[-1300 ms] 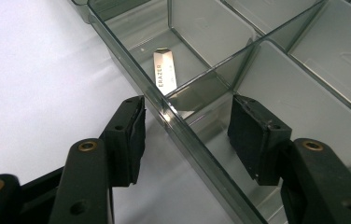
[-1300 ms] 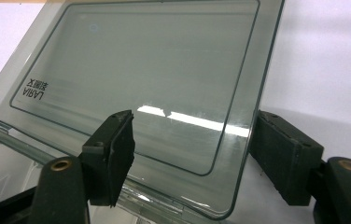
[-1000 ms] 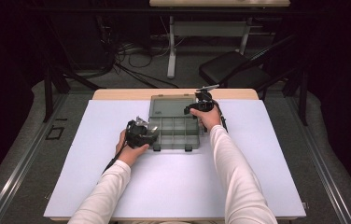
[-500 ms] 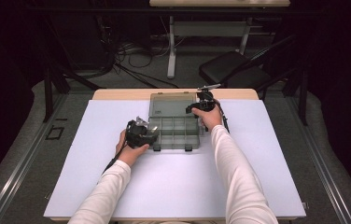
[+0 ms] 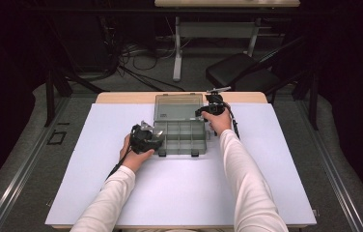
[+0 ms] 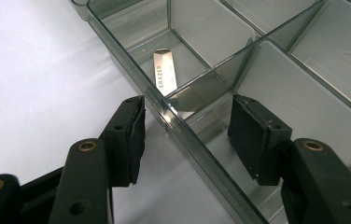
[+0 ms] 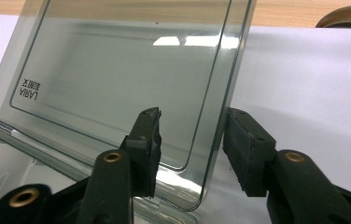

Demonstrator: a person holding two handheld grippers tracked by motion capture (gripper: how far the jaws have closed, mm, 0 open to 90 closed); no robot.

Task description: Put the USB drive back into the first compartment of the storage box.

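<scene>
A clear grey compartment box (image 5: 180, 153) lies on the white table cover with its lid (image 5: 178, 107) standing open at the far side. My left gripper (image 5: 158, 139) is at the box's left side. In the left gripper view it (image 6: 187, 135) straddles the box's side wall (image 6: 131, 70), pads apart from it. A small silvery strip (image 6: 164, 72) with lettering lies in one compartment. My right gripper (image 5: 202, 113) is at the lid's right edge. Its jaws (image 7: 192, 144) have just been closing with the lid's edge (image 7: 229, 79) between them, and a gap still shows.
The white cover (image 5: 179, 193) spans the table, with a wooden strip (image 5: 121, 98) along the far edge. Beyond the table stand a black chair (image 5: 240, 72) and a desk leg (image 5: 177, 53), with cables on the floor. A brown round object (image 7: 346, 16) sits on the wood.
</scene>
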